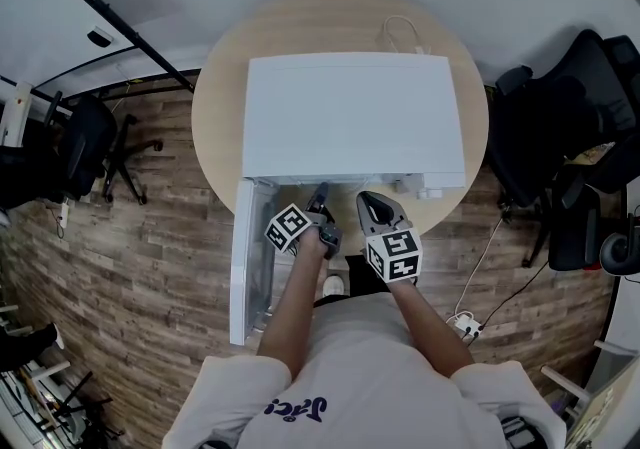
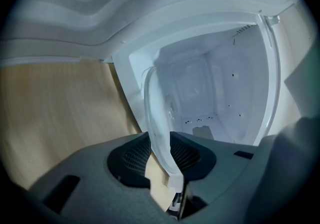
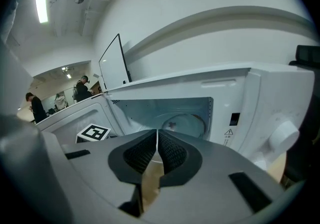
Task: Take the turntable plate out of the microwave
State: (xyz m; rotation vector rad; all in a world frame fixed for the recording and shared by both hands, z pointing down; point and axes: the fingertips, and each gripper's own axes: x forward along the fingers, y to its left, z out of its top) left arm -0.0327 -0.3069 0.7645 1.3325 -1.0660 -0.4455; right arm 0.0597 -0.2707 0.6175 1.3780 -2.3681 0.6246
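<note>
Glass plate (image 2: 154, 113) upright in L gripper (image 2: 161, 142)

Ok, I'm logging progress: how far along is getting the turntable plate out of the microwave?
Done: the door stands open. In hand: the left tongs grip the turntable plate by its rim, at the cavity mouth. Left: drawing it clear of the microwave. The right tongs are shut, empty.
</note>
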